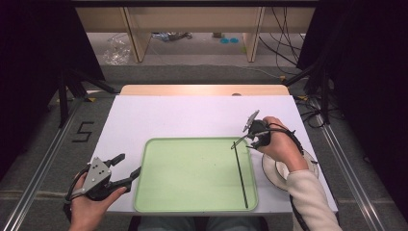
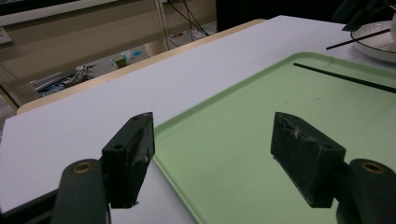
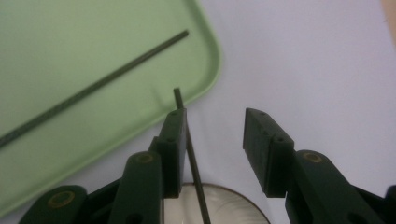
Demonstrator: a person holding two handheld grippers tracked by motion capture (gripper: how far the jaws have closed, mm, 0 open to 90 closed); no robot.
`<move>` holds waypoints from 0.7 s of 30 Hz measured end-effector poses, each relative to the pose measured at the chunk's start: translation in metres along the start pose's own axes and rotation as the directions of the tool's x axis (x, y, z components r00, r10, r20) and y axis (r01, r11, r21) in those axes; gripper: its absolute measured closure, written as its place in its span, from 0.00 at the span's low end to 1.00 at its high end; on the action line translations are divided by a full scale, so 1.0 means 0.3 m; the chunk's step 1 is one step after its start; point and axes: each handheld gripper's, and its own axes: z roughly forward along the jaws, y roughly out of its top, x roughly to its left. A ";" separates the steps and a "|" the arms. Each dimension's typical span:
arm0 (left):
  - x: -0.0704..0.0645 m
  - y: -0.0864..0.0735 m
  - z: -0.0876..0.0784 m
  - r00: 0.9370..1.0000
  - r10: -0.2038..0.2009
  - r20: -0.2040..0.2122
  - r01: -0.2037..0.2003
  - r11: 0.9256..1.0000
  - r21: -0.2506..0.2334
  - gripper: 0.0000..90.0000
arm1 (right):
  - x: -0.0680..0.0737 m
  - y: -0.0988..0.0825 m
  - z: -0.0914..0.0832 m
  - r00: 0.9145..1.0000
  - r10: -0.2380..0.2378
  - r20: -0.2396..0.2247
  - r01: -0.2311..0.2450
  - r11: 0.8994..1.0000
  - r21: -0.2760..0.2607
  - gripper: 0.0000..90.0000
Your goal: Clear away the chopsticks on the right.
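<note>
1. Chopstick [image 1: 242, 171] lying flat inside tray [image 1: 159, 192], along its right side, running from the far right corner toward the near edge.
2. Left gripper [image 1: 129, 168] at tray's near left corner, held in left hand [image 1: 86, 204]; jaws wide apart, nothing between them, one pad over the white table [image 1: 159, 115] and the other over the green floor of tray, as seen in left gripper view [image 2: 212, 149].
3. Tray itself light green, sitting on table, landmark for all the rest.
4. Second chopstick [image 3: 191, 154] just past tray's far right corner, leaning along the inner face of one pad in right gripper view, tip poking beyond it over table; lower end over bowl [image 3: 224, 205].
5. Right gripper [image 1: 248, 134] above that same corner, held in right hand [image 1: 279, 144]; jaws spread wide, far pad clear of the stick, so no squeeze on it.
6. Bowl [image 1: 274, 173] just right of tray, partly under right hand.
</note>
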 end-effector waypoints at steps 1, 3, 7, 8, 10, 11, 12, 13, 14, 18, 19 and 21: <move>0.001 0.000 0.000 1.000 0.000 0.001 0.000 1.000 0.000 0.34 | 0.000 0.000 0.000 1.000 0.000 0.000 0.000 1.000 0.000 0.68; 0.001 -0.001 0.000 1.000 -0.002 0.002 0.002 1.000 0.001 0.34 | 0.015 -0.005 0.023 0.999 -0.013 -0.032 0.014 1.000 0.028 0.67; 0.002 -0.001 -0.001 1.000 -0.001 0.002 0.001 1.000 0.000 0.34 | 0.022 -0.003 0.043 0.999 -0.041 -0.023 0.043 0.997 0.061 0.67; 0.001 -0.001 -0.001 1.000 0.000 0.003 0.000 1.000 0.000 0.34 | 0.025 -0.002 0.047 0.999 -0.039 -0.028 0.040 0.997 0.063 0.67; 0.001 0.000 -0.001 1.000 -0.001 0.002 0.001 1.000 -0.002 0.34 | 0.032 0.001 0.060 0.998 -0.048 -0.038 0.050 0.996 0.068 0.67; 0.001 0.000 0.000 1.000 0.000 0.002 0.000 1.000 0.000 0.34 | 0.031 0.000 0.065 0.998 -0.056 -0.032 0.058 0.996 0.074 0.66; 0.001 0.000 0.000 1.000 0.000 0.003 0.000 1.000 0.000 0.34 | 0.030 -0.001 0.069 0.997 -0.064 -0.031 0.066 0.995 0.078 0.66; 0.001 0.000 0.000 1.000 0.000 0.003 0.000 1.000 0.000 0.34 | 0.031 -0.002 0.073 0.998 -0.061 -0.026 0.063 0.995 0.075 0.66; 0.001 0.000 0.000 1.000 0.000 0.003 0.000 1.000 0.000 0.34 | 0.031 -0.002 0.073 0.998 -0.061 -0.026 0.063 0.995 0.075 0.66; 0.001 0.000 0.001 1.000 0.000 0.003 0.000 1.000 0.000 0.34 | 0.034 -0.002 0.081 0.998 -0.055 -0.031 0.058 0.994 0.088 0.66; 0.001 0.000 0.001 1.000 0.000 0.003 0.000 1.000 0.000 0.34 | 0.034 -0.001 0.083 0.998 -0.057 -0.030 0.059 0.994 0.088 0.66; 0.001 0.000 0.001 1.000 -0.001 0.002 0.001 1.000 0.000 0.34 | 0.035 -0.001 0.087 0.998 -0.061 -0.026 0.063 0.993 0.096 0.66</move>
